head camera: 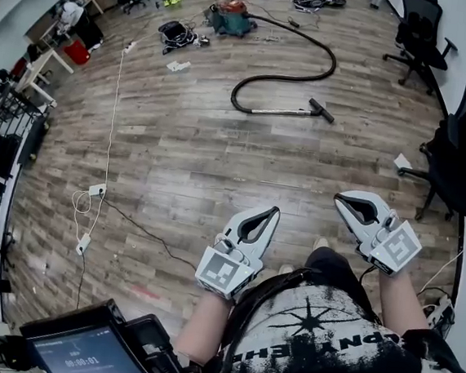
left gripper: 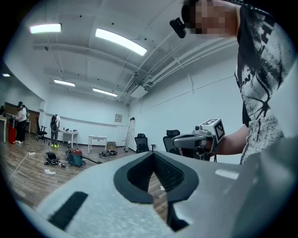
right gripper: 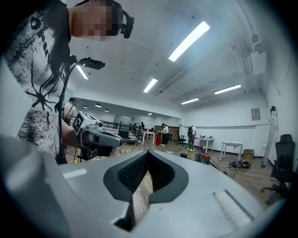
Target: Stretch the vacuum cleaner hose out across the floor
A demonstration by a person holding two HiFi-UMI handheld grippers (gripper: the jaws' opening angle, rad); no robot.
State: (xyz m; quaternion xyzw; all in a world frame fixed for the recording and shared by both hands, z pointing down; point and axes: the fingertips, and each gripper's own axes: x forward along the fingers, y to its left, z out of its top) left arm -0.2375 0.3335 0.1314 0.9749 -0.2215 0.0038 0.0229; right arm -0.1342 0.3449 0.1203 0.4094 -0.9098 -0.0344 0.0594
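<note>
Wood floor [head camera: 178, 160] | hose [head camera: 334, 67] lies looped far ahead, well apart from me | nozzle [head camera: 322, 111] end nearer my right claw [head camera: 338, 198] | right claw and left claw [head camera: 275, 213] both pressed together, empty

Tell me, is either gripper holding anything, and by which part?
Nothing is held. The left gripper and right gripper are shut and empty; the vacuum hose lies untouched ahead.
</note>
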